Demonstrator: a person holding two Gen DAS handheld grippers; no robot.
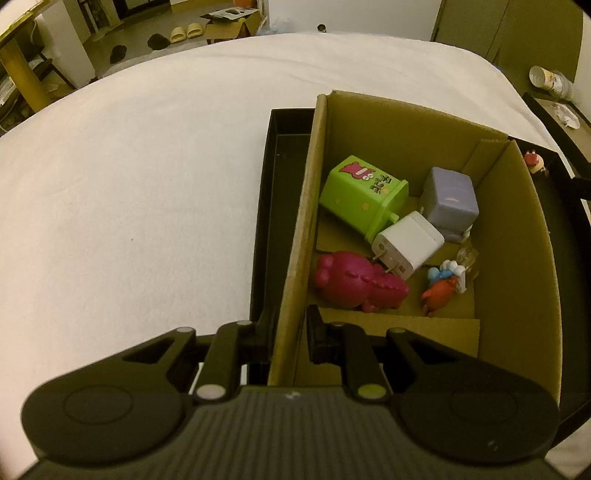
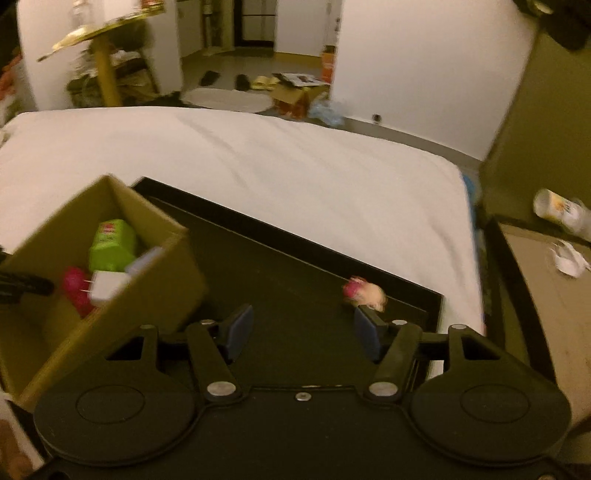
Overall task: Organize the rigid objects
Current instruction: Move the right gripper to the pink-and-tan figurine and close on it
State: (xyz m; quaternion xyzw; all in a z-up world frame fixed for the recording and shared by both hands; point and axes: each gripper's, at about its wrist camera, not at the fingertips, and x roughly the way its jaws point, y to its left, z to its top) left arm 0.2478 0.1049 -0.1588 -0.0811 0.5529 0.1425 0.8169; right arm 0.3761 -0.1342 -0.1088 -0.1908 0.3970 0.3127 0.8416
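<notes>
Two fingers of the left hand-held gripper (image 1: 291, 334) pinch the left wall of the cardboard box (image 1: 517, 236), which holds several toys. The right hand-held gripper (image 2: 303, 332) is wide apart over the black tray (image 2: 295, 258), near a small figurine (image 2: 364, 291).

Dim yellowish room light. Wide white fabric-covered bed surface (image 1: 147, 177) fills foreground. Beyond it: grey floor (image 2: 229, 62), white walls (image 2: 424, 74), yellow wooden post w/ gold-edged top (image 2: 105, 70), round pale rug (image 2: 225, 99), open brown cardboard carton on floor (image 1: 225, 27), pale slippers pair (image 1: 184, 32). Olive cabinet side (image 2: 535, 129) at right.
</notes>
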